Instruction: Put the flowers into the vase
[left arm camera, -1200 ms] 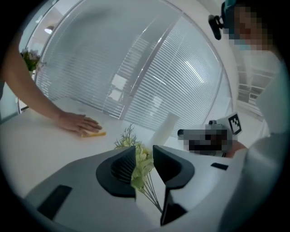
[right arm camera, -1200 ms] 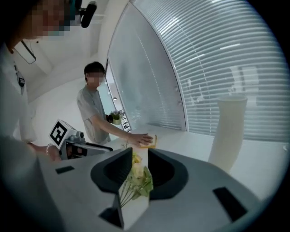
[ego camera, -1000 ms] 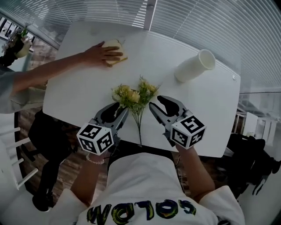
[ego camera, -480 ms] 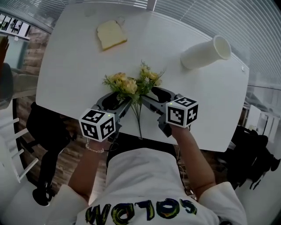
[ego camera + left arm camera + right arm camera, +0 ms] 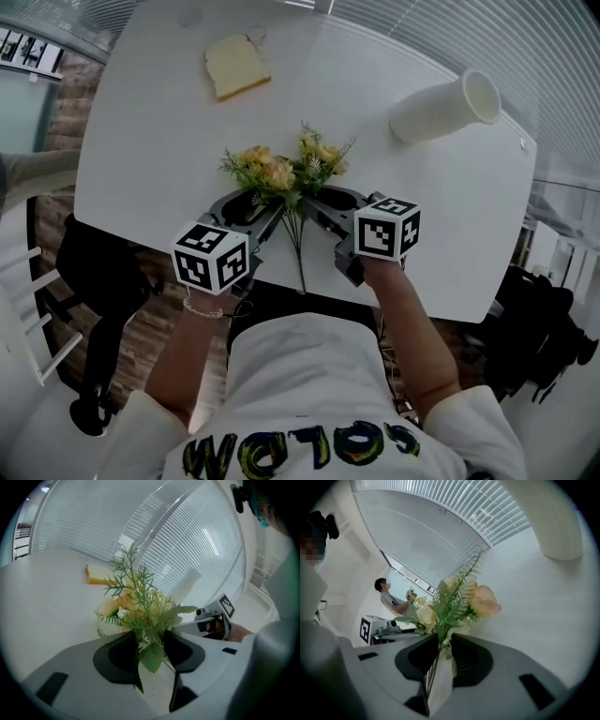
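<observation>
The flowers (image 5: 281, 172) are a single loose bunch with two clusters of soft yellow and cream blooms among feathery green fronds. They lie flat near the middle of the tabletop's (image 5: 150, 141) near edge, with the blooms toward the far edge and the thin stems running back to the near edge. There is one vase (image 5: 442, 106), a plain white cylinder lying on its side near the far right corner with its mouth toward the right edge, well apart from the bunch. One pale yellow slab (image 5: 236, 67), shaped like a bread slice, lies near the far edge.

Both forearms reach in over the near edge, and the two grippers angle inward and downward to meet at the neck of the bunch. The left gripper (image 5: 150, 634) has just been closing. Its black jaws stand apart around leaves that brush both sides, with no clear squeeze. The right gripper (image 5: 445, 638) has also just been closing, and its jaws are pinched narrowly on the stems. The left wrist wears a bracelet (image 5: 202, 309).
</observation>
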Available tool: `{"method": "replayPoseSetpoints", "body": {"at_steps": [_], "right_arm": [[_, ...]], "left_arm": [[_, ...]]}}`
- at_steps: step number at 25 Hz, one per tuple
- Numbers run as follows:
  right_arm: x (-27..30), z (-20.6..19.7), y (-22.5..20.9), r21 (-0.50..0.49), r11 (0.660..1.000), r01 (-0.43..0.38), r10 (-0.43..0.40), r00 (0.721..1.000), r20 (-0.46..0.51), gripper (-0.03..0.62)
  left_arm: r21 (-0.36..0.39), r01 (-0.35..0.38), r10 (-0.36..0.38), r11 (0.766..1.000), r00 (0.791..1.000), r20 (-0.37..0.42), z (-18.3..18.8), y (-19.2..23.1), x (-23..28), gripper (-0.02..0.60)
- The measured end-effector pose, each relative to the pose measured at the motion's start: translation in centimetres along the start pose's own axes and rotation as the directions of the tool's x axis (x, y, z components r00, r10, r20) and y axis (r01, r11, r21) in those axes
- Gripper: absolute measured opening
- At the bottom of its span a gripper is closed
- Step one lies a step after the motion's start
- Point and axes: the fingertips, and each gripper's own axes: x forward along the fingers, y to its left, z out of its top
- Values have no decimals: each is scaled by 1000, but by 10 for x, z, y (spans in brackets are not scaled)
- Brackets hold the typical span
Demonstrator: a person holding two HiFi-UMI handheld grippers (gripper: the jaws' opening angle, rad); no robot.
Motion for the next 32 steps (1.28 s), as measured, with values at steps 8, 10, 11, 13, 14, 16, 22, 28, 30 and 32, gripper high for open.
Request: {"method": "replayPoseSetpoints", "body": {"at_steps": [8, 10, 11, 13, 14, 16, 22, 28, 30, 32], "right_arm": [[-12, 19, 11, -27, 1000, -2, 3, 999, 47, 75], [-17, 25, 14, -36, 999, -2, 4, 998, 61, 72], [-19, 29, 15, -41, 999, -1, 4, 998, 70, 71], [-24, 38, 19, -55, 998, 1, 4, 996, 90, 67], [-27, 43, 22, -65, 998, 2, 4, 995, 101, 66], [-35, 52, 27, -88, 996, 8, 3, 993, 122, 64], [-60, 80, 42, -143, 989, 27, -1, 984, 177, 63], [-77, 104, 64, -198, 979, 54, -3, 969, 249, 61], [-87, 112, 67, -217, 974, 69, -8, 963, 270, 61], [-99, 121, 70, -232, 969, 82, -11, 956, 294, 61]], "left_arm": [[58, 11, -12, 998, 1000, 20, 19, -13, -5, 195], [81, 14, -16, 997, 999, 29, 27, -18, -6, 195], [89, 16, -19, 996, 999, 33, 31, -21, -6, 195], [103, 21, -26, 994, 999, 43, 40, -26, -7, 195], [109, 24, -29, 994, 998, 50, 45, -28, -8, 195], [126, 28, -37, 992, 997, 66, 56, -35, -10, 195], [179, 45, -66, 983, 991, 113, 86, -59, -13, 195], [273, 58, -107, 960, 980, 166, 119, -79, -26, 193], [307, 62, -120, 950, 978, 173, 129, -90, -26, 193], [335, 67, -134, 940, 974, 180, 139, -101, -24, 193]]}}
